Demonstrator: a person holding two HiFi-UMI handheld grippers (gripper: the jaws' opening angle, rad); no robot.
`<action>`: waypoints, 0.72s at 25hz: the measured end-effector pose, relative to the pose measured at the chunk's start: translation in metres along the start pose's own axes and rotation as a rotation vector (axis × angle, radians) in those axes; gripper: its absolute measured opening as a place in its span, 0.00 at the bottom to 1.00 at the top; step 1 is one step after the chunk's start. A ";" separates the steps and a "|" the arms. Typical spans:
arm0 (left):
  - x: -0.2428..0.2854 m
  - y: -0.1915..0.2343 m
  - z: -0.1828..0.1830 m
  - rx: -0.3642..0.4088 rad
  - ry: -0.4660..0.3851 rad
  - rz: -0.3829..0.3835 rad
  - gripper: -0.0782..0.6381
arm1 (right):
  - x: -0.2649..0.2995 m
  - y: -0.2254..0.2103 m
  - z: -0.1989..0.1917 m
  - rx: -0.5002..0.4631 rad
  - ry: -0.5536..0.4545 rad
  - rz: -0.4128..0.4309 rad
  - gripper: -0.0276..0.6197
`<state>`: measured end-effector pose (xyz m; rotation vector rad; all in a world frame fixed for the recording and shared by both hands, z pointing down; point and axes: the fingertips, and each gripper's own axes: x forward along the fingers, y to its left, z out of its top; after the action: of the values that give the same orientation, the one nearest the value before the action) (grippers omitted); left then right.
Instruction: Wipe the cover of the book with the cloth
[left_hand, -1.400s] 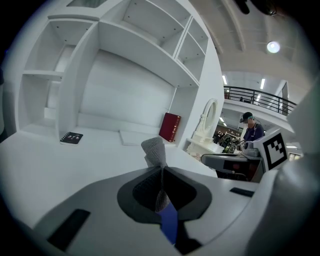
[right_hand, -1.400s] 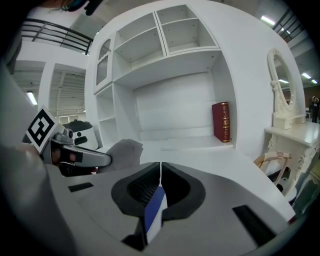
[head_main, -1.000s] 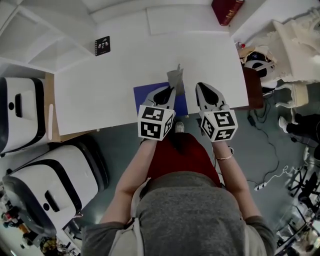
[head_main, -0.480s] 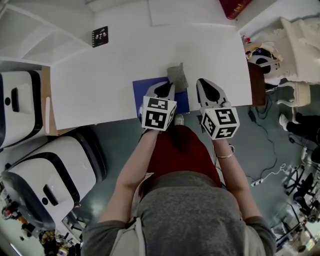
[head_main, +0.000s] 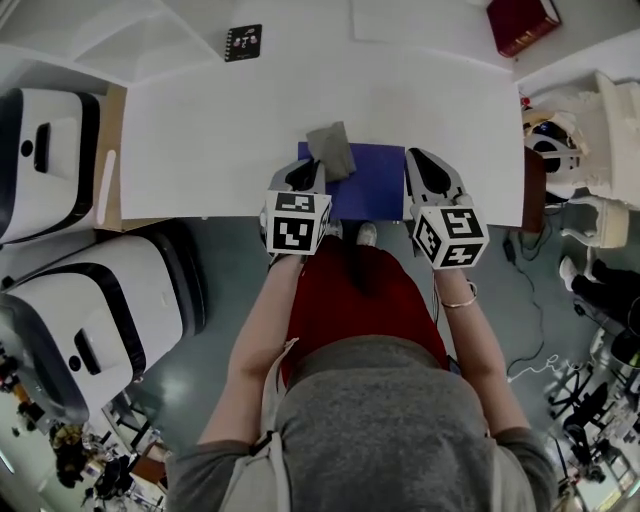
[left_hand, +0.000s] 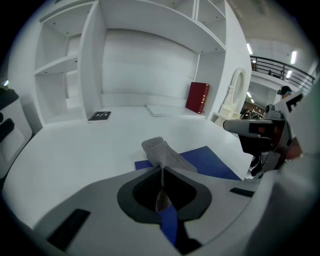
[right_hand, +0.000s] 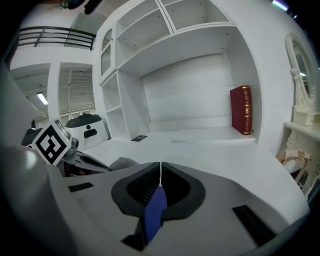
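A blue book (head_main: 372, 190) lies flat at the near edge of the white table (head_main: 200, 140). My left gripper (head_main: 314, 168) is shut on a grey knitted cloth (head_main: 330, 150), which rests folded on the book's left part. The left gripper view shows the cloth (left_hand: 162, 151) pinched between the closed jaws (left_hand: 161, 172), with the blue cover (left_hand: 212, 162) under and beyond it. My right gripper (head_main: 418, 158) is shut at the book's right edge. Its own view shows closed jaws (right_hand: 160, 172) with blue cover (right_hand: 156, 210) beneath them.
A red book (head_main: 522, 22) stands at the far right, against the shelf wall. A small black card (head_main: 243, 42) lies at the far left of the table. White machines (head_main: 50, 150) stand left of the table. The person's legs are close to the table's near edge.
My left gripper has drawn the cloth from the right part of the book to its left part. The right gripper has shifted slightly left, onto the book's right edge.
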<state>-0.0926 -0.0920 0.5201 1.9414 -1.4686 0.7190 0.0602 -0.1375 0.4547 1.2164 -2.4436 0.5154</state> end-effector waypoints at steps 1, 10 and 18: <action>-0.003 0.007 -0.003 -0.007 0.004 0.019 0.14 | 0.002 0.002 0.001 -0.005 0.000 0.006 0.09; -0.046 0.026 0.011 -0.029 -0.077 0.071 0.14 | -0.008 -0.004 0.005 0.019 -0.031 -0.032 0.09; -0.022 -0.117 0.037 0.001 -0.105 -0.320 0.14 | -0.042 -0.032 0.000 0.062 -0.058 -0.129 0.09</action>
<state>0.0174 -0.0804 0.4633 2.1752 -1.1735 0.4798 0.1103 -0.1266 0.4404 1.4219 -2.3923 0.5297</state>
